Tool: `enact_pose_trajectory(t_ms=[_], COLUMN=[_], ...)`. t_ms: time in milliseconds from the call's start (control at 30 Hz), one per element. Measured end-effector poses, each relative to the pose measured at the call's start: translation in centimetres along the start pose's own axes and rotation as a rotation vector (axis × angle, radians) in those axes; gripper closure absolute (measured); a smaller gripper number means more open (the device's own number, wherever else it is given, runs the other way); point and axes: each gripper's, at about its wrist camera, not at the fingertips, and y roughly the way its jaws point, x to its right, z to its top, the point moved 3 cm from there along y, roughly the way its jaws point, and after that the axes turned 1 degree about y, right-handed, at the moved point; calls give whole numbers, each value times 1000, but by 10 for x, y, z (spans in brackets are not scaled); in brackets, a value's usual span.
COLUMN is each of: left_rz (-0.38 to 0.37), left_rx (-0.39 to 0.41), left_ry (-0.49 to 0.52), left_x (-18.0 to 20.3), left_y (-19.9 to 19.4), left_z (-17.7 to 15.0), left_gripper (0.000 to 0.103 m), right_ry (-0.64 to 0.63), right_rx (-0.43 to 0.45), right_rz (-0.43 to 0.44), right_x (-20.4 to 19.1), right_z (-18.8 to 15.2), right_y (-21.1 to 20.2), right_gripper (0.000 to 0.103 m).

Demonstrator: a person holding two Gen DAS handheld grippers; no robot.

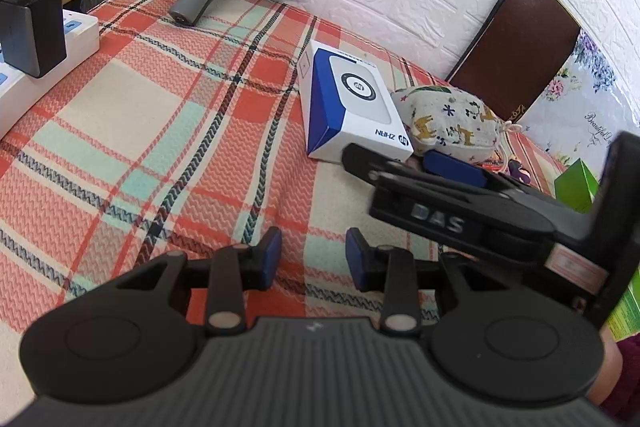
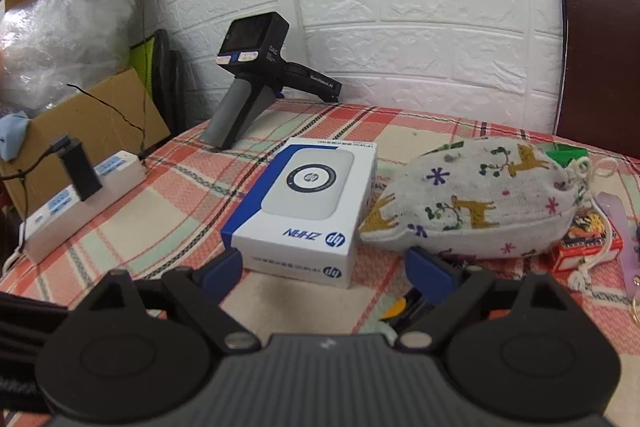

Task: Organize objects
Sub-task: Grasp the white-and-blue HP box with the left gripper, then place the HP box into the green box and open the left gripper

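A white and blue HP box (image 1: 352,107) lies on the plaid tablecloth (image 1: 160,115); it also shows in the right wrist view (image 2: 308,211). A printed cloth drawstring pouch (image 1: 452,125) lies right of it, touching it, and shows in the right wrist view (image 2: 480,203). My left gripper (image 1: 314,253) is open and empty over bare cloth, in front of the box. My right gripper (image 2: 324,267) is open and empty, its jaws wide just before the box's near end. It shows in the left wrist view (image 1: 400,163) by the box and pouch.
A spare black handheld gripper (image 2: 256,75) stands at the back by the white brick wall. A white power strip (image 2: 80,203) with a black adapter lies at the left edge. A small red box (image 2: 584,243) and a key ring lie right of the pouch. A brown chair back (image 2: 600,47) stands behind.
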Motion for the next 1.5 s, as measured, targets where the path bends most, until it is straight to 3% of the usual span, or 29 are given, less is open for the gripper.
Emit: enact_pose_trajectory(t_ms=[100,167,233,267,333,400,467,567,633,733,867,1000,1100,1233,1300,1500], left_rz=[-2,-1,2,7,10,13,7,10,17,11,-38,-87,-112,-86,-79,-107], left_rx=[1,2,2,5,4,3,4,54,103,146,104,42,11,26,33,-5], left_ry=[-3,-5,-5,-7,-5,-7,-20,-15,9,62,83,85,87,94,87,-6], left_x=[0,0,0,0,0,0,-2,-7,-8,-3,0,10,17,23,22,23], left_y=[0,0,-1,-1,-2,-2,-4,-11,-16,-5,39,80,99,78,59,9], left_z=[0,-1,-1,-1,-1,-1,2,22,43,76,110,123,121,115,103,34], left_gripper=[66,66,66,66,66,65,65,60,44,41,39,41,46,55,56,56], right_ry=[-15,-37,-46,-49,-48,-44,-38,-17,-20,-76,-138,-140,-152,-152,-132,-290], right_rx=[-10,-16,-27,-17,-13,-15,-17,-12,11,39,23,-16,-25,-24,-30,-67], right_rz=[-17,-40,-56,-64,-70,-72,-77,-75,-56,-44,-33,-19,-16,-8,28,69], right_x=[-4,-7,-7,-7,-4,-1,2,8,9,5,-3,-1,-1,-6,-8,-19], right_z=[0,-1,-1,-1,1,2,2,3,5,10,16,20,21,20,16,-29], right_y=[10,16,22,22,22,21,18,7,-4,-10,3,29,45,40,26,-45], right_gripper=[12,21,46,51,74,90,90,82,64,49,46,42,38,36,35,36])
